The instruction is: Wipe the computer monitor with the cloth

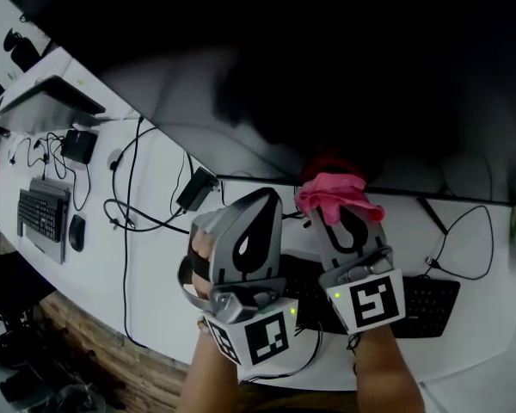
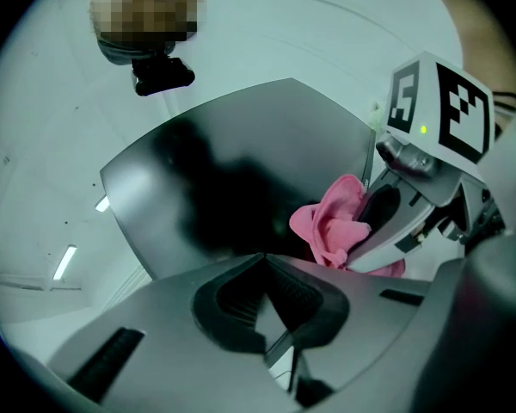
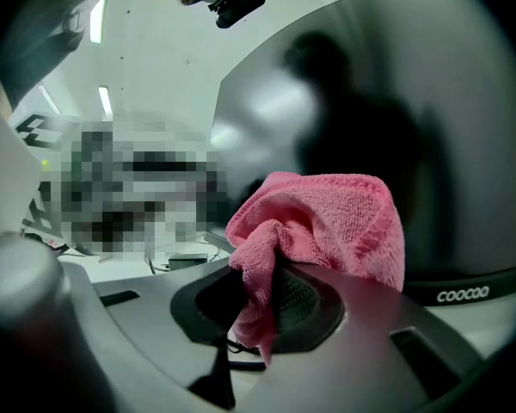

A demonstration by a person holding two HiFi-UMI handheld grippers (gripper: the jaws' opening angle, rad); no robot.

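Note:
The dark computer monitor fills the upper head view, its screen reflecting a dim shape. My right gripper is shut on a bunched pink cloth, held just below the screen's bottom edge. In the right gripper view the pink cloth bulges out of the jaws in front of the monitor. My left gripper sits beside it to the left, jaws shut with nothing between them. The left gripper view shows the monitor, the cloth and the right gripper.
A black keyboard lies on the white desk under my hands. Cables and a power adapter trail at the left. A second keyboard and mouse lie far left. The desk's front edge is near.

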